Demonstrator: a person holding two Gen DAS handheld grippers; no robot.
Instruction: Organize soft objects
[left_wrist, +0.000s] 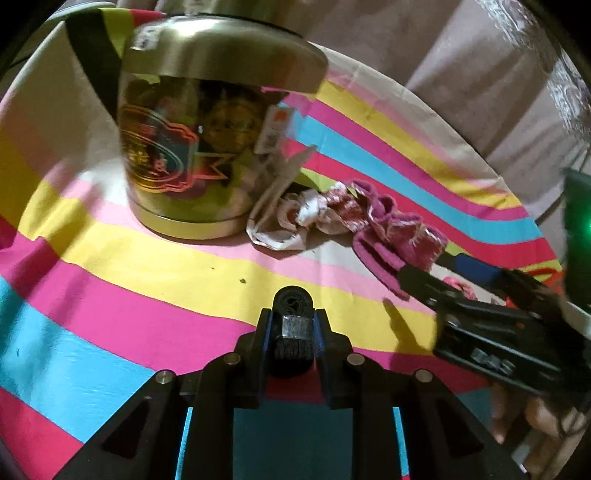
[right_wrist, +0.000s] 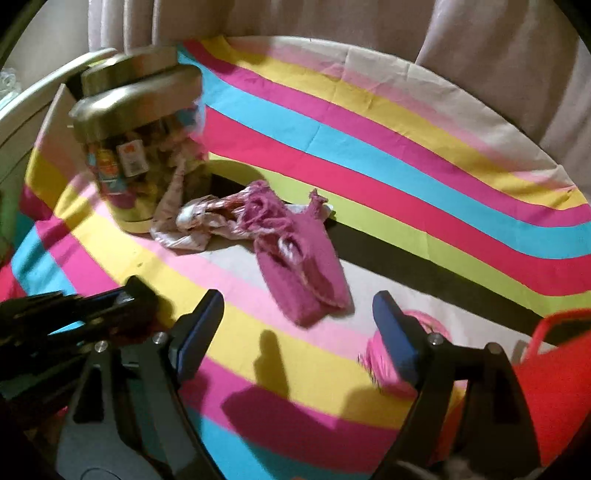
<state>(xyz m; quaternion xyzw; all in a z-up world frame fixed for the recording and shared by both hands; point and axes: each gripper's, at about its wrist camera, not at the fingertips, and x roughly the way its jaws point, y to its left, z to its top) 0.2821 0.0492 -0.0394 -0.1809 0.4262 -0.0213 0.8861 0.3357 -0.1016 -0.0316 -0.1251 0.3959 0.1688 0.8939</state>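
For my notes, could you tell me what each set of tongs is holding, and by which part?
The left tongs are clamped across the middle of a small dark rolled item. The right tongs are open and hold nothing.

A: Where does the jar (left_wrist: 199, 147) stand on the table (left_wrist: 110, 266)?
B: Far left. A crumpled cloth (left_wrist: 295, 218) touches its base on the right.
A: Beyond that?
B: A knitted piece (left_wrist: 391, 240) just right of the cloth; a yarn ball (right_wrist: 384, 354) nearer, right; a bag (right_wrist: 554, 387) at the right edge.
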